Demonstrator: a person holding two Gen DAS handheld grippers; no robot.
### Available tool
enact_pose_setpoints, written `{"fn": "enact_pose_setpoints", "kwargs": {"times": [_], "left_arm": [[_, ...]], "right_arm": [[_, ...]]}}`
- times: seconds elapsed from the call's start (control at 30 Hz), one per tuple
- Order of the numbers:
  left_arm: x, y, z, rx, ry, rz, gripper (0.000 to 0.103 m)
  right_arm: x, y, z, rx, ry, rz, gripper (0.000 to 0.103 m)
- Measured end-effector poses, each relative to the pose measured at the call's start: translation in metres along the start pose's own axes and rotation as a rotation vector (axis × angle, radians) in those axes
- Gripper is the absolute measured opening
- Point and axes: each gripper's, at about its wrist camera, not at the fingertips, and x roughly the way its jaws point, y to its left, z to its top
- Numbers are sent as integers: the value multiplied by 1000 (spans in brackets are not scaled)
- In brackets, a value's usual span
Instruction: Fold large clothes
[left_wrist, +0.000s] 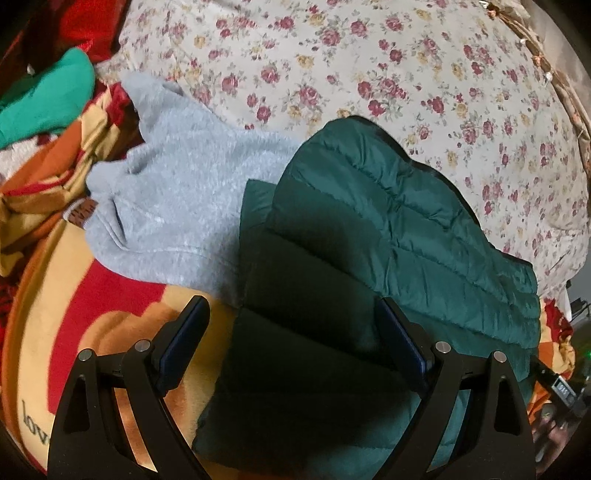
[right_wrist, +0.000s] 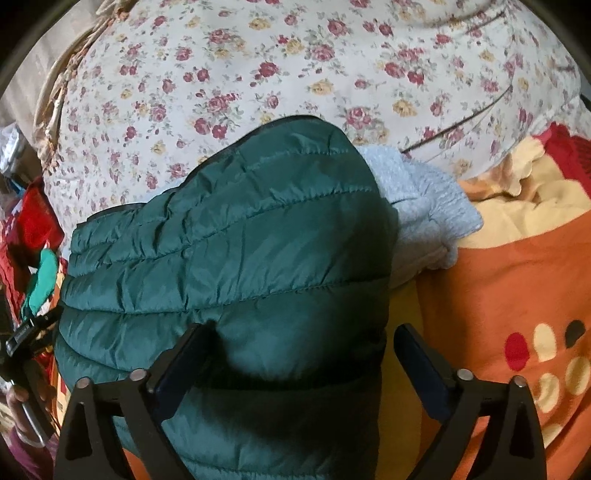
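A dark green quilted puffer jacket (left_wrist: 388, 236) lies folded on the bed, partly over a light grey fleece garment (left_wrist: 177, 177). My left gripper (left_wrist: 291, 306) is open, its fingers (left_wrist: 184, 343) spread either side of the jacket's near edge, holding nothing. In the right wrist view the same jacket (right_wrist: 229, 251) fills the middle, with the grey fleece (right_wrist: 421, 206) showing behind its right edge. My right gripper (right_wrist: 299, 332) is open; its left finger (right_wrist: 181, 362) lies on the jacket and the right finger is beside the jacket's edge over the blanket.
A floral quilt (left_wrist: 369, 66) covers the bed beyond. An orange, red and yellow blanket (right_wrist: 509, 280) lies under the clothes. A bright green garment (left_wrist: 48, 96) and red cloth sit at far left. The other gripper (right_wrist: 26, 339) shows at the left edge of the right wrist view.
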Motion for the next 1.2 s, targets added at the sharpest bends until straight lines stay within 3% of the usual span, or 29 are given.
{"fn": "enact_pose_setpoints", "kwargs": {"times": [0.13,0.23,0.6,0.73,0.87,0.93,1.07,1.2], "left_arm": [[9,1,1,-14,27,-40,91],[20,4,2,-34,55,-62,102],[51,9,3,-97,130,-184,103],[51,6,2,-100,126,-177,103],[49,-1,2,-90,118,-153,102],[46,-3,1,-83,110,-153,94],[27,-16,-2,-19,67,-140,70],[6,-16,-3,-9,45,-182,53]], "right_arm": [[10,-4,2,27,15,37,103],[17,-6,3,43,22,78,103],[55,-17,11,103,99,268,103],[65,-20,12,138,130,317,103],[63,-13,11,134,126,306,103],[57,-7,10,120,109,293,98],[37,11,12,47,69,264,70],[12,23,12,8,32,274,53]]}}
